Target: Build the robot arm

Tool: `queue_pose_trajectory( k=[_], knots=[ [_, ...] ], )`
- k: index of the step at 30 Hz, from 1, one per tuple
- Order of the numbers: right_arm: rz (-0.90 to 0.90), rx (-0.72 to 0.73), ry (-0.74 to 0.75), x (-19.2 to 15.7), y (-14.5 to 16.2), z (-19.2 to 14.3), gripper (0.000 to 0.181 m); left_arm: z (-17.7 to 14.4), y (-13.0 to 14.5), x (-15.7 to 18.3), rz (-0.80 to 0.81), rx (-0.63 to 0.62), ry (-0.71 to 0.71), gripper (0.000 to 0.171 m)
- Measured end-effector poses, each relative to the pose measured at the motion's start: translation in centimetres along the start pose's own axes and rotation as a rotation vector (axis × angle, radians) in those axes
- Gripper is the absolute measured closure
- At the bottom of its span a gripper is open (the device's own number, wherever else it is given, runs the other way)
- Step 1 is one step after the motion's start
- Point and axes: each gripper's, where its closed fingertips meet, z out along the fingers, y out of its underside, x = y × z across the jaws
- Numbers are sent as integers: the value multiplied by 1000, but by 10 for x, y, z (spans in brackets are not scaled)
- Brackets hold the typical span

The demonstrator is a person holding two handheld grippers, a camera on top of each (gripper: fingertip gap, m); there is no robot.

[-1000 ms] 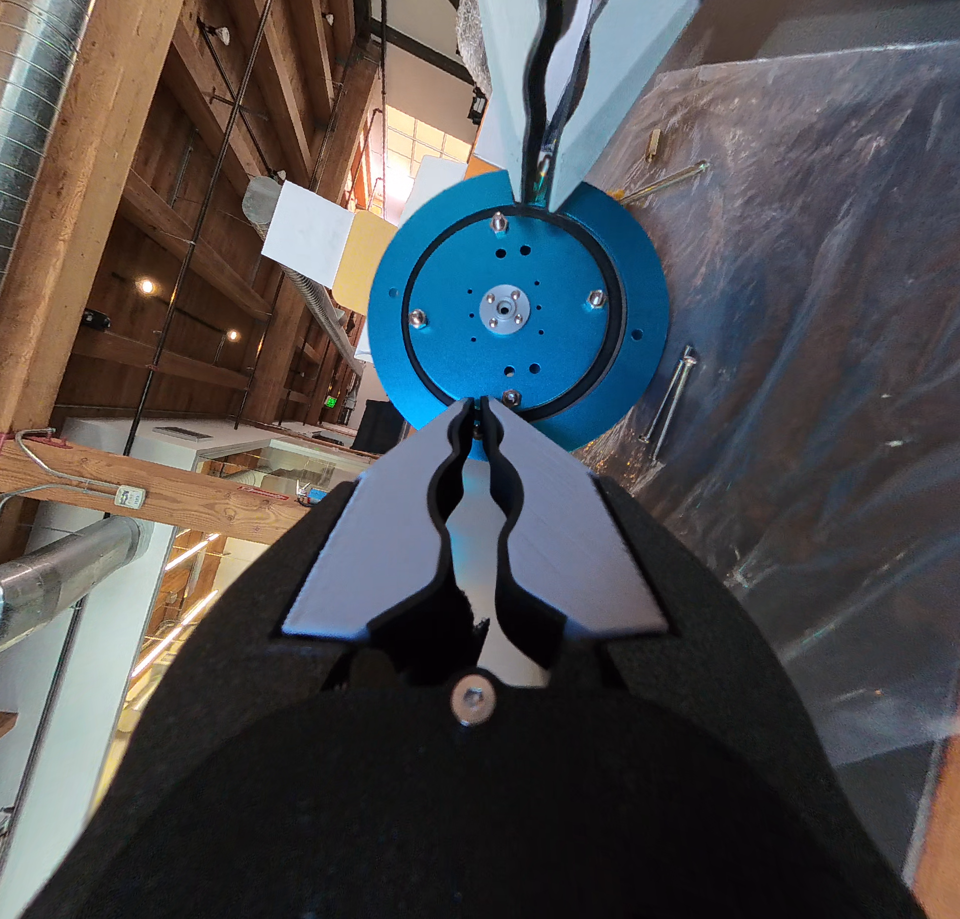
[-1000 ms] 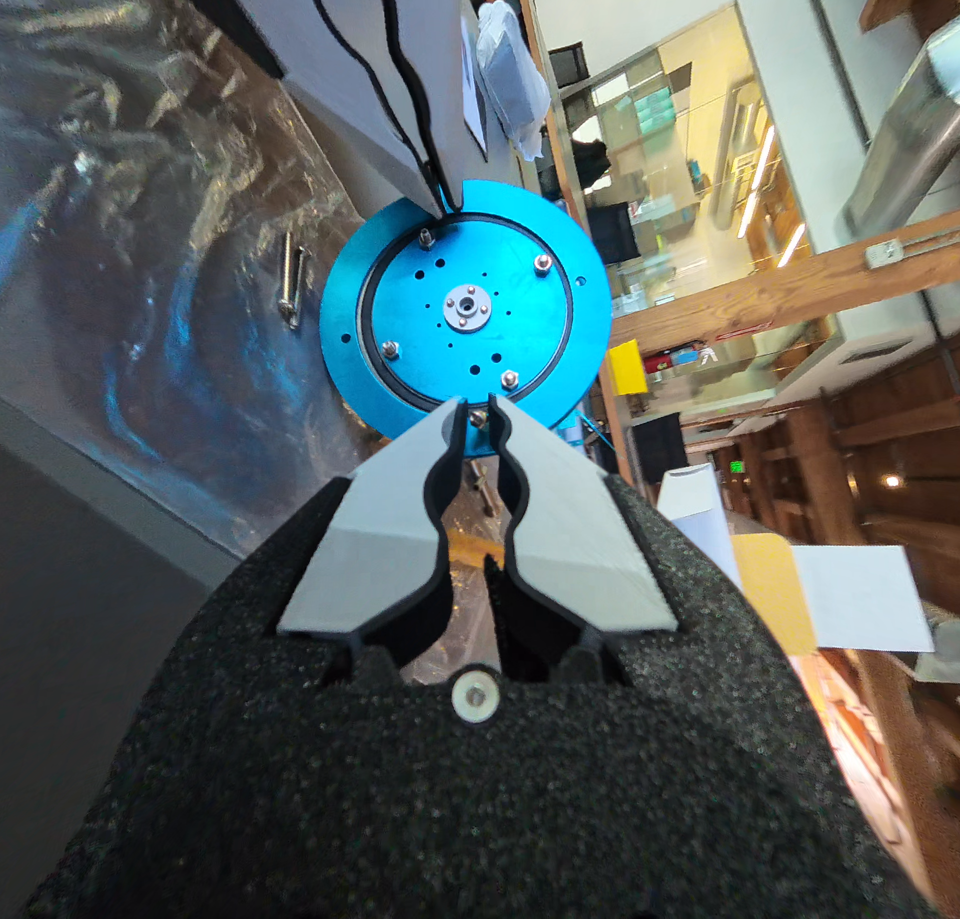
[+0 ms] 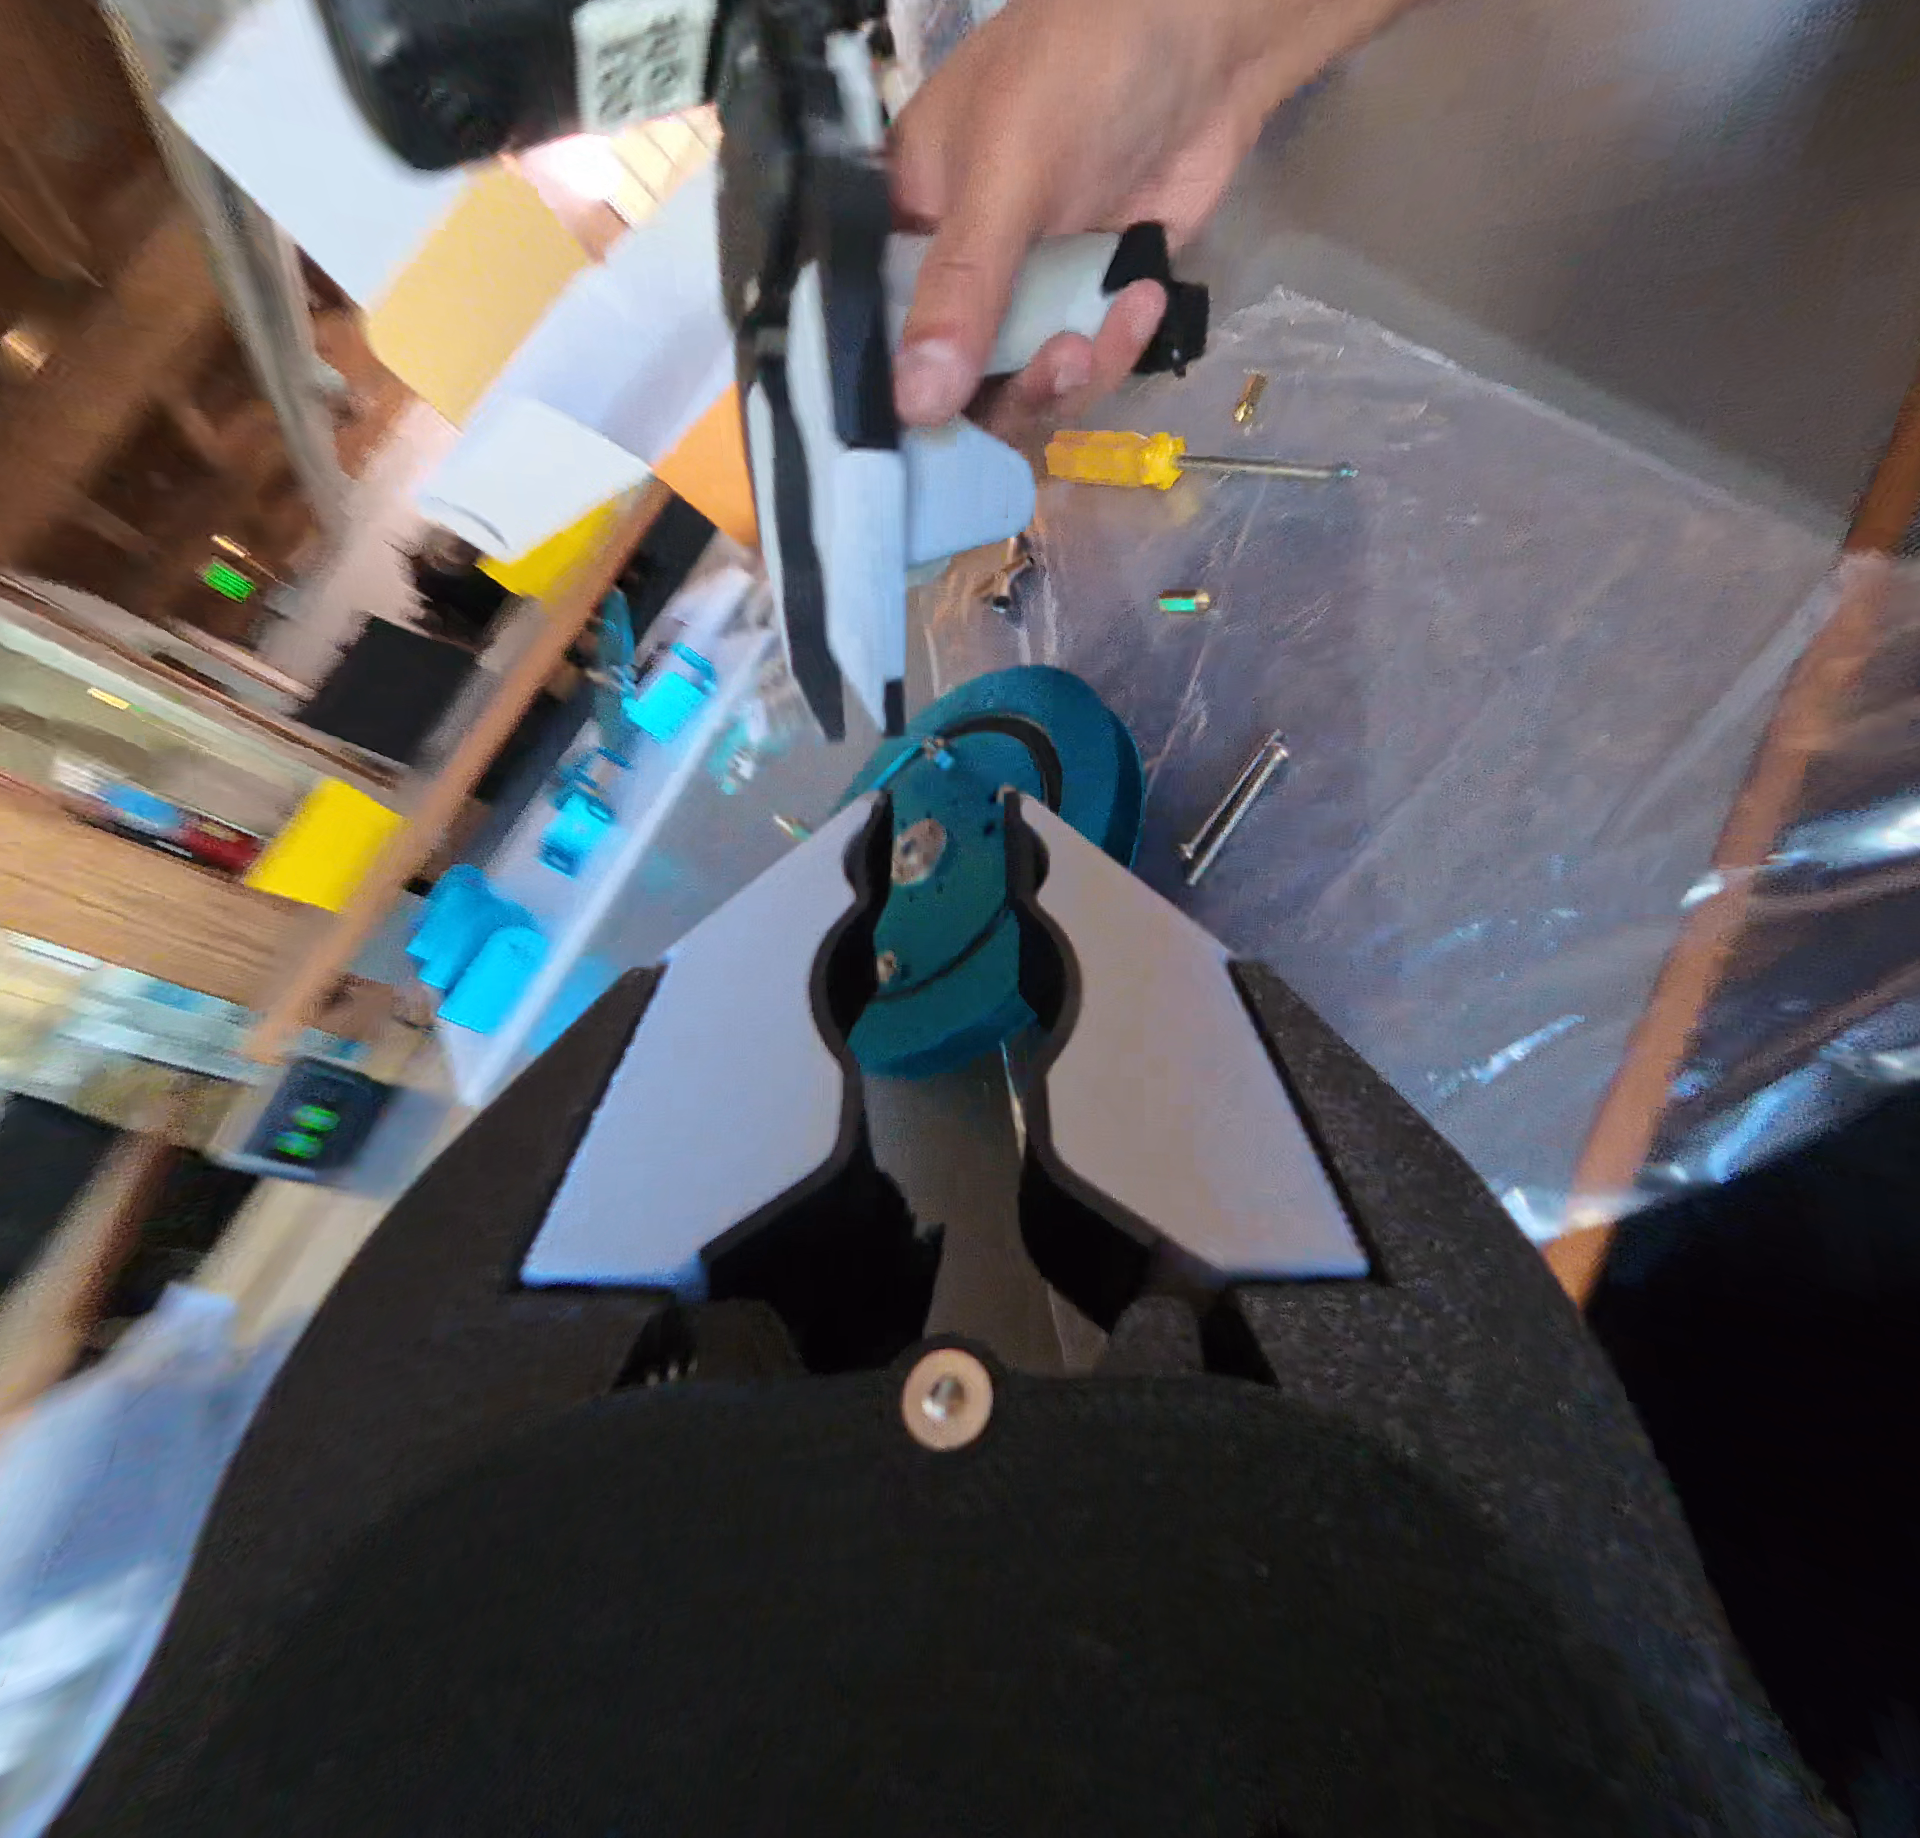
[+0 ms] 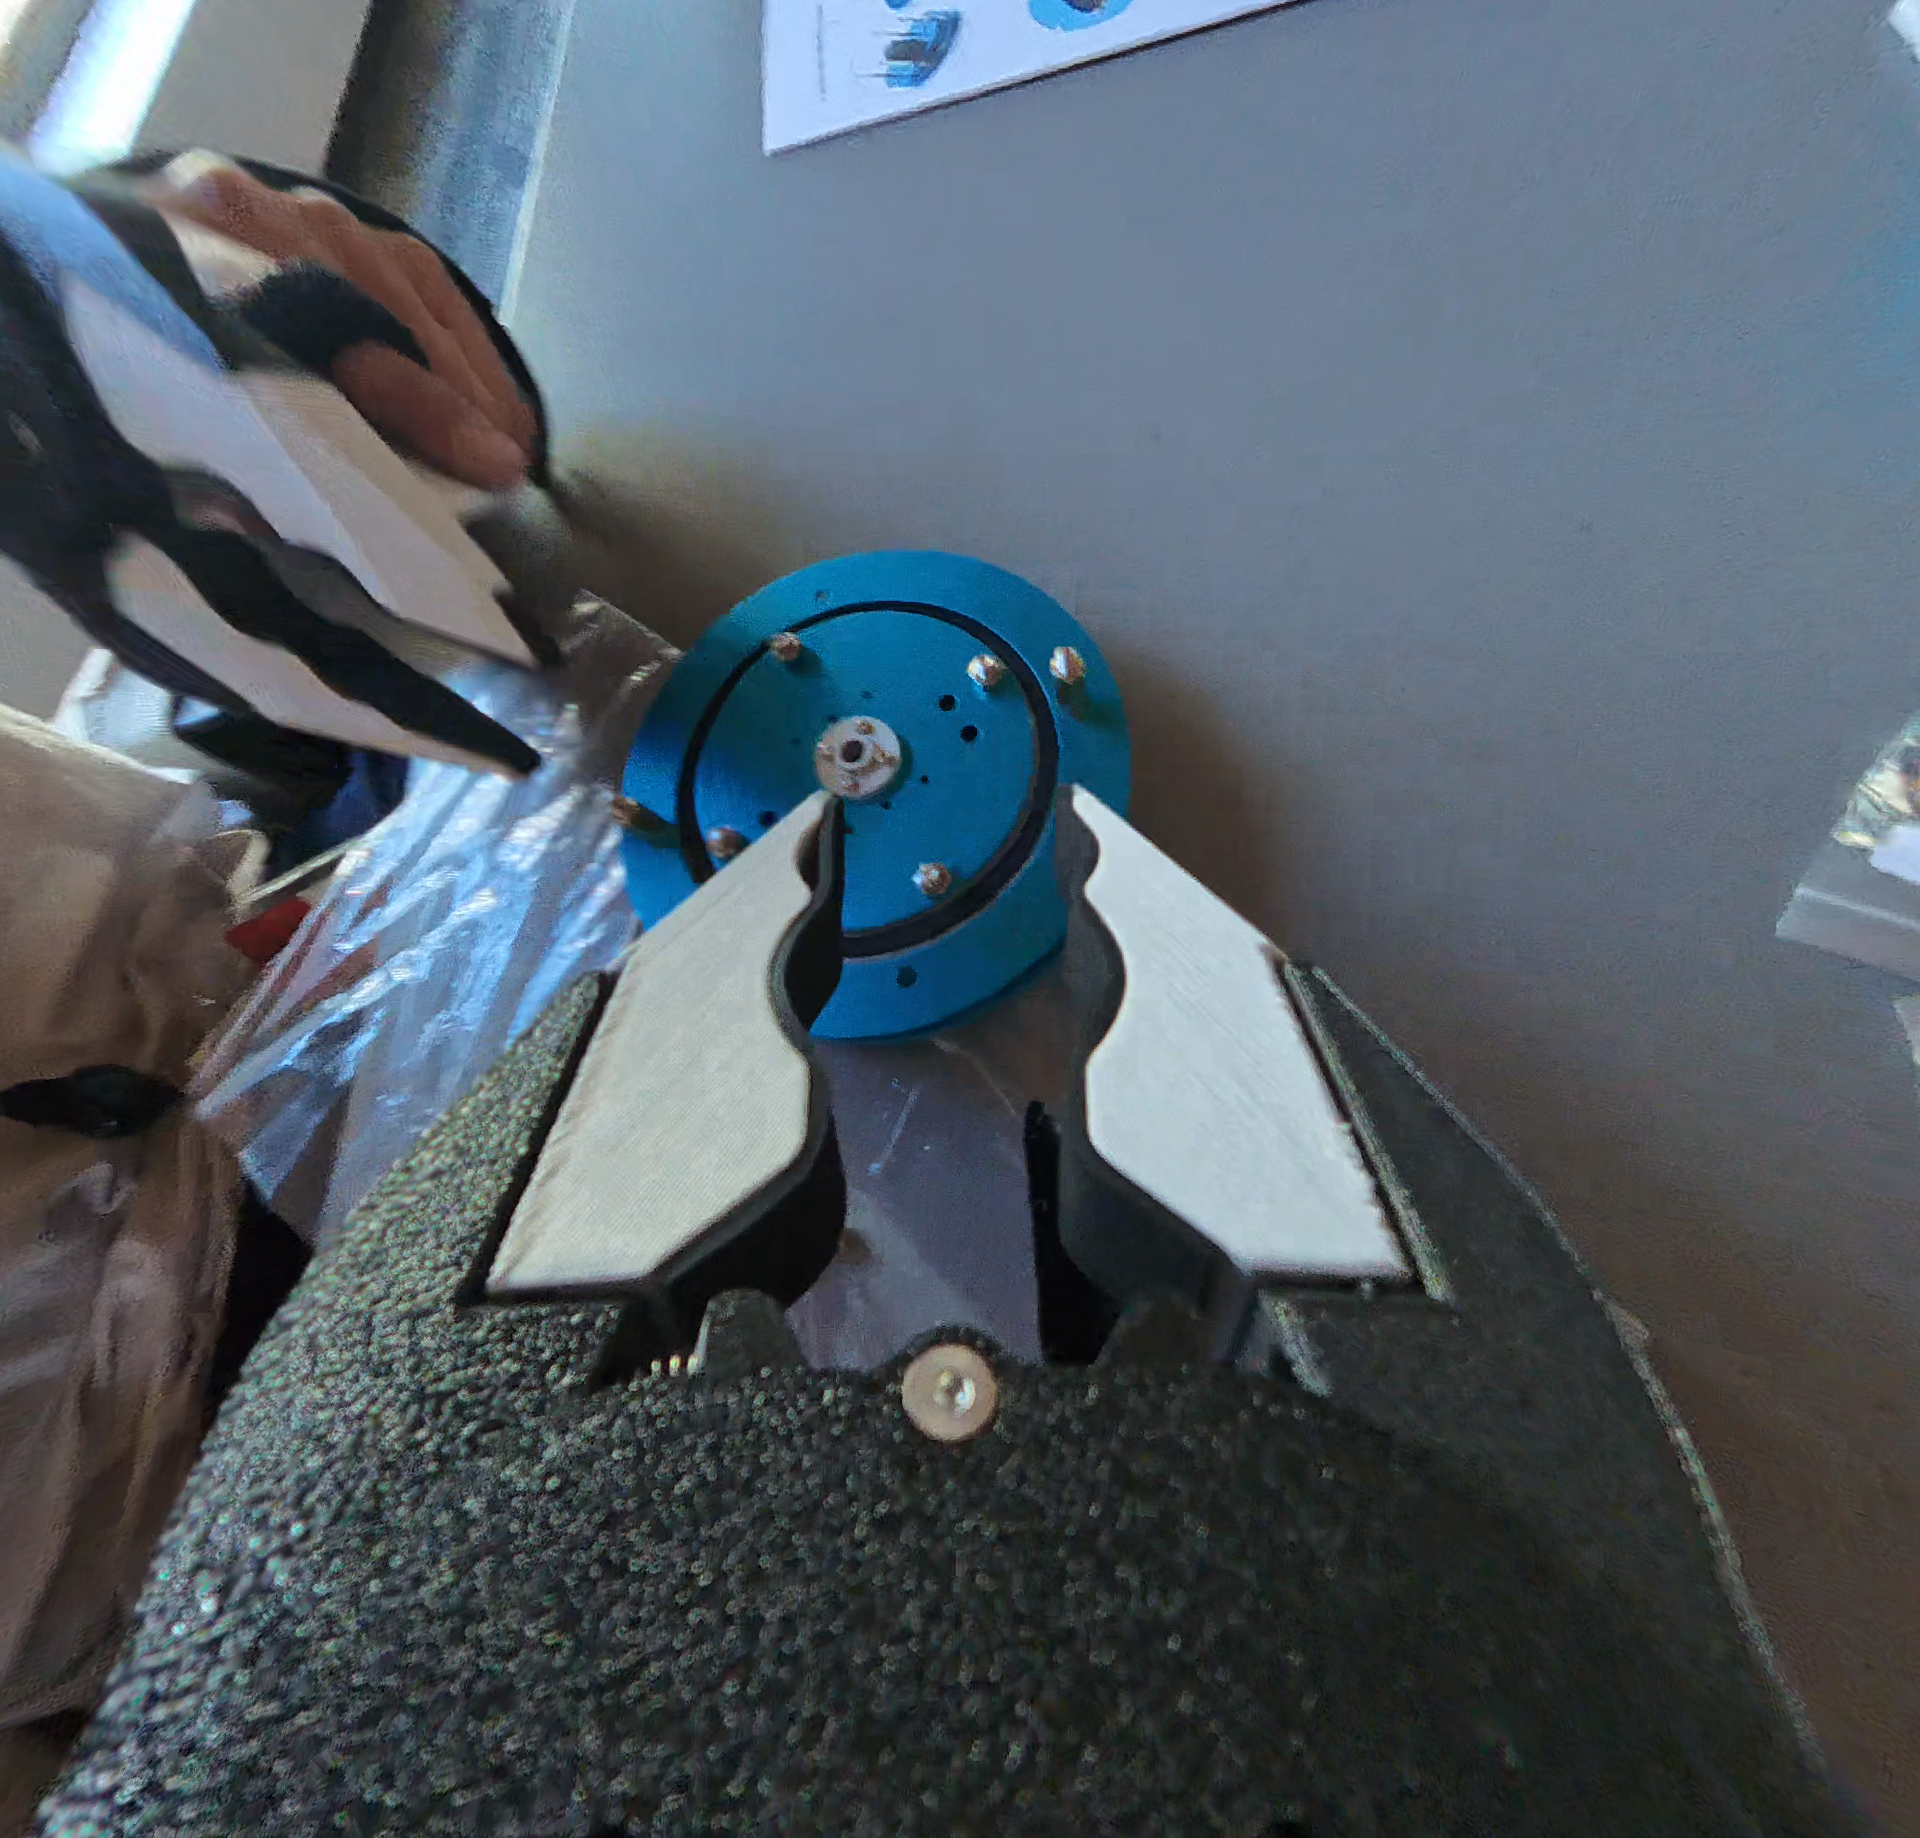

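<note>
Grey worktop (image 4: 1455,438), part covered by a crinkled clear plastic sheet (image 3: 1455,749); a printed sheet with blue diagrams (image 4: 1039,1) lay at the far edge. The room behind was streaked with motion blur.

- Blue disc (image 4: 883,749) stood tilted on its rim at the edge of the plastic, its face with an inner black ring, studs and a silver hub turned toward the right wrist view.
- Right gripper (image 4: 948,799): jaws spread wide around the disc, one fingertip across its face, the other at its rim. Nothing was clamped. Whether either finger touched could not be told.
- Left gripper (image 3: 951,812): jaws parted, disc seen edge-on in the gap from its own camera. From the right wrist view its fingertips sat just beside the disc's left edge, apart from it and empty.
- On the plastic: yellow-handled screwdriver (image 3: 1117,460), two long bolts (image 3: 1236,801) side by side, a brass standoff (image 3: 1184,602).

Hard to make out: what kept the disc on edge; its underside and back face; the hand (image 3: 1091,126) on the right gripper's handle hid part of that tool. The blue parts on the far bench were too blurred to name.
</note>
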Motion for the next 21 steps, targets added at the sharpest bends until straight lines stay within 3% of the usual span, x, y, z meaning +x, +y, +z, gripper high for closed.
queue_pose_trajectory(
  k=[2, 4, 10, 17, 21],
  knots=[
    [4, -13, 101, 10, 9, -4, 139, -12, 8, -15, -212, -11, 65, 152],
    [34, -25, 203, 16, 16, -8, 132, -14, 30, -27, -400, -106, 148, 151],
    [252, 97, 313, 6, 16, -4, 129, 6, 71, -31, -581, -249, 371, 145],
    [449, 171, 421, 3, 24, -1, 135, 11, 66, -29, -973, -243, 620, 144],
    [440, 150, 515, 6, 26, 3, 139, 11, 64, -26, -1144, -232, 696, 149]
  ],
)
